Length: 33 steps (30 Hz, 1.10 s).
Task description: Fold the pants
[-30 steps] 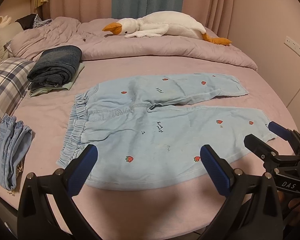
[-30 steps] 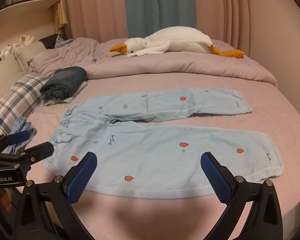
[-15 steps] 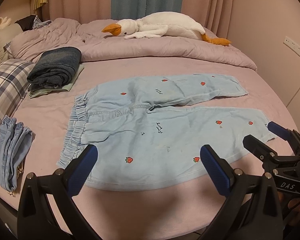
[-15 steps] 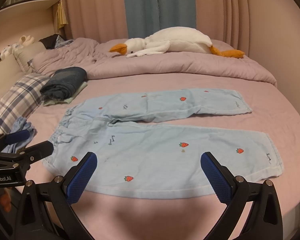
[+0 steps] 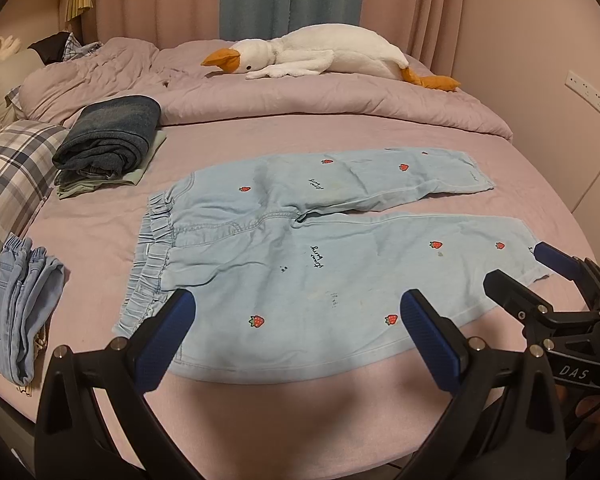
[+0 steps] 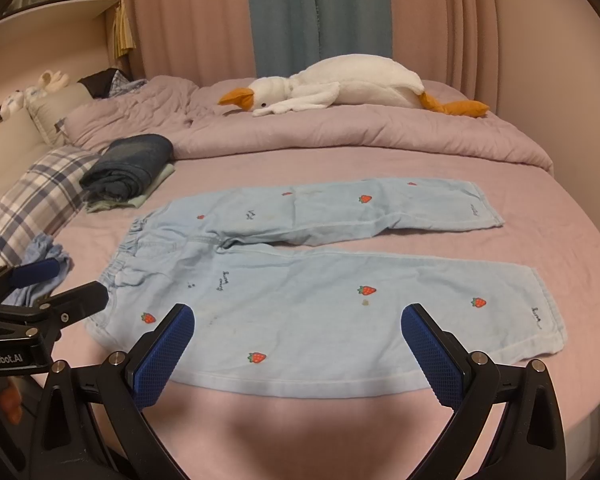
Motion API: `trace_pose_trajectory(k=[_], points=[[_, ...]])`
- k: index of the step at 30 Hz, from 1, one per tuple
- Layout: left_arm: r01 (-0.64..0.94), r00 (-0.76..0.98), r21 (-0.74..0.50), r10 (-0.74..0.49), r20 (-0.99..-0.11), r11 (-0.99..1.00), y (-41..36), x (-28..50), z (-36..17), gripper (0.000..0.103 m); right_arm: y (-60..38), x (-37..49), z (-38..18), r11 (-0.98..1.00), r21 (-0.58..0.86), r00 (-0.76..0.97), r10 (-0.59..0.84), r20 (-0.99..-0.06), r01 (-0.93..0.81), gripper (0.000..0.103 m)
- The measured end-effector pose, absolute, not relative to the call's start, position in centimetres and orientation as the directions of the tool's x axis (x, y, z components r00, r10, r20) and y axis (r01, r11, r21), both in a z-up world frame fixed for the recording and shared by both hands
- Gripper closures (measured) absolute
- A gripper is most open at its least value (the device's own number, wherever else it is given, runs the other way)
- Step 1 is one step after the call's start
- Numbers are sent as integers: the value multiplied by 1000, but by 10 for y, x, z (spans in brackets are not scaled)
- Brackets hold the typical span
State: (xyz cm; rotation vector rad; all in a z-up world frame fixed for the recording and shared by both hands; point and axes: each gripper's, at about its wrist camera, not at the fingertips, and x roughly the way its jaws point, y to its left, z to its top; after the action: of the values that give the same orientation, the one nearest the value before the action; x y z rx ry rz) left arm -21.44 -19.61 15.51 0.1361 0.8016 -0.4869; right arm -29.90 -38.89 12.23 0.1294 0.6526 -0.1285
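Note:
Light blue pants with red strawberries (image 5: 300,240) lie flat and spread on the pink bed, waistband to the left, both legs running right; they also show in the right wrist view (image 6: 320,280). My left gripper (image 5: 296,316) is open and empty, hovering over the near edge of the pants by the waistband side. My right gripper (image 6: 298,328) is open and empty, over the near leg. Each gripper shows in the other's view: the right one (image 5: 540,272) by the near leg's hem, the left one (image 6: 56,284) by the waistband.
A stack of folded dark jeans (image 5: 108,140) sits at the back left. A light denim garment (image 5: 16,312) lies at the left edge beside a plaid pillow (image 5: 8,184). A plush goose (image 5: 324,58) lies on the rumpled duvet (image 5: 340,100) at the back.
Both views have shifted very slightly; the grippers stay open and hover in nearly the same place. The pants have not moved.

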Motion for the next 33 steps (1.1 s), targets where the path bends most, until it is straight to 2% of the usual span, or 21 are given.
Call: trace_pose_trajectory(k=[25,29,33], points=[[448,577,-89,-364,-732,889,-185,-206,145,0,-385,-294,119,985,72,774,-78,-628,157,0],[412,570,-115,-354,-741,904,-169,-197,136,0,-381,-289,114,987,74,767,-62,-639,142,0],[323,535,-223,-372,-759,920,-132,-179,115,1,-372,-282,104,991,81,754,-25,-656,103,0]])
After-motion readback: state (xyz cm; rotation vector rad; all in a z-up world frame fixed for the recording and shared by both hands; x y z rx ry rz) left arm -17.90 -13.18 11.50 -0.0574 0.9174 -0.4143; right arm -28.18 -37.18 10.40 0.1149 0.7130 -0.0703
